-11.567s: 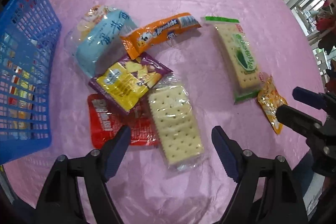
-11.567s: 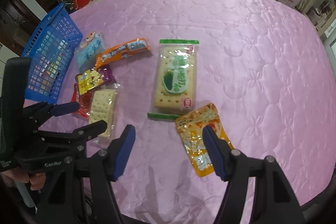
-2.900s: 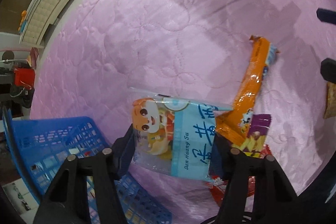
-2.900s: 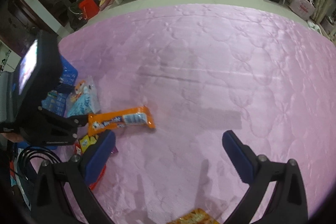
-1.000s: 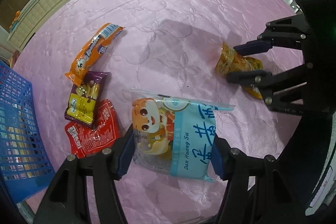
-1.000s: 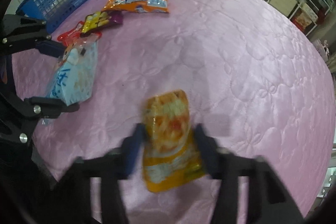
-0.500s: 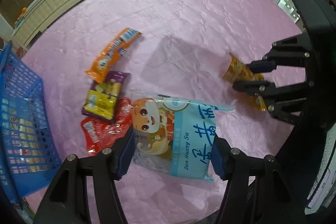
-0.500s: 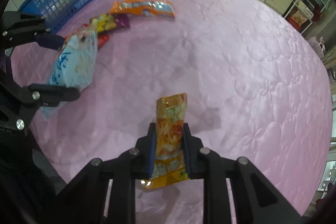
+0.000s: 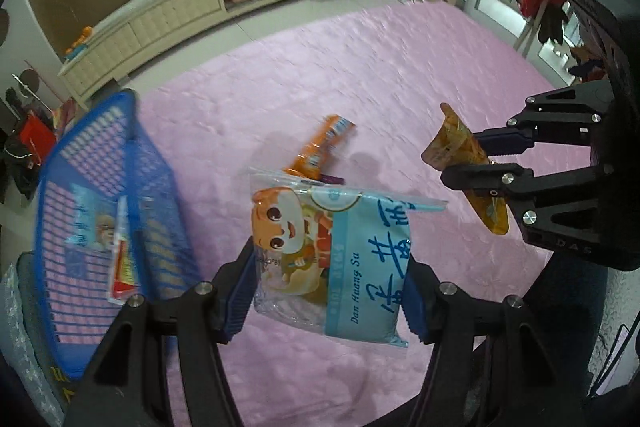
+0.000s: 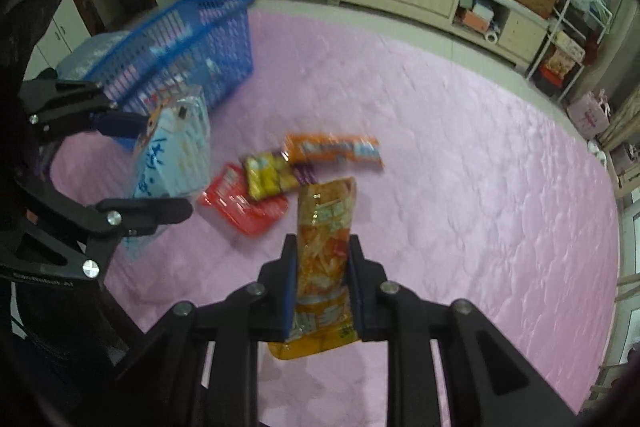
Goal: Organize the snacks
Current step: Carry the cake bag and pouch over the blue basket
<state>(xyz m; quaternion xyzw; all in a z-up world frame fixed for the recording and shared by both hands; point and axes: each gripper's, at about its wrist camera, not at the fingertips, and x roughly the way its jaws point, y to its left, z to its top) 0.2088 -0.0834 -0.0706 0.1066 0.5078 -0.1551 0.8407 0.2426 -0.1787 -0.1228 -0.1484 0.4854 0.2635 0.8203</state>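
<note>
Left wrist view: the left tongs [image 9: 328, 291] grasp a light-blue plastic snack bag with a cartoon face [image 9: 332, 255], both blue pads pressed on its sides, and hold it above the pink quilted bench cover [image 9: 360, 75] at lower centre. At centre right, the right tongs [image 9: 476, 159] are clenched on an orange-yellow foil snack pouch [image 9: 460, 155], also off the surface. A blue plastic lattice basket [image 9: 100, 187] stands at the left of the frame, with a pale-blue packet and a red-and-white packet visible through its wall. A long orange wrapper [image 9: 320, 147] lies on the cover just behind the held bag.

Right wrist view: the same pouch [image 10: 326, 259] stands upright between the narrow-set pads at lower centre. At left, the left tongs [image 10: 156, 163] carry the blue bag [image 10: 172, 155] in front of the basket [image 10: 192, 39]. On the cover near centre lie the orange wrapper [image 10: 332, 149], a yellow-and-purple packet [image 10: 272, 177] overlapping a red packet [image 10: 244, 203].
</note>
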